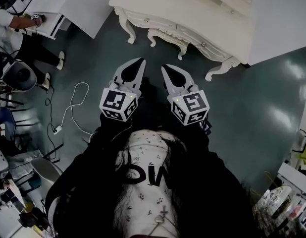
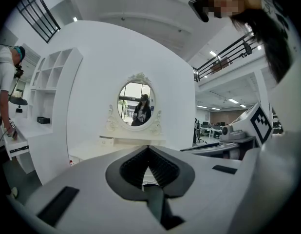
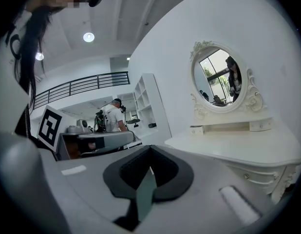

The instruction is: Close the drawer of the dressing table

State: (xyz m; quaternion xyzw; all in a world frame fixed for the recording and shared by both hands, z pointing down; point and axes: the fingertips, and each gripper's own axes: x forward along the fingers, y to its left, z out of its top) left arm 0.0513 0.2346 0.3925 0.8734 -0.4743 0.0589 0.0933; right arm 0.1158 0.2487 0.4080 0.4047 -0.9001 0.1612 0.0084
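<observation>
The white dressing table (image 1: 192, 9) with curved legs stands ahead of me at the top of the head view. Its drawer fronts with small knobs (image 1: 203, 44) look flush from above. Both grippers hang close to my body, well short of the table. My left gripper (image 1: 141, 61) has its jaws meeting at the tips with nothing between them, and so does my right gripper (image 1: 165, 67). In the left gripper view the left gripper (image 2: 148, 147) faces the oval mirror (image 2: 136, 101). From the right gripper (image 3: 149, 148) the table top (image 3: 238, 147) and a drawer knob (image 3: 246, 176) lie to the right.
A person in a white shirt (image 1: 9, 26) works at a white desk at the far left. A white cable (image 1: 69, 113) trails over the dark floor (image 1: 252, 108) on my left. White shelving (image 2: 48, 77) stands left of the table, and more furniture sits at the right edge.
</observation>
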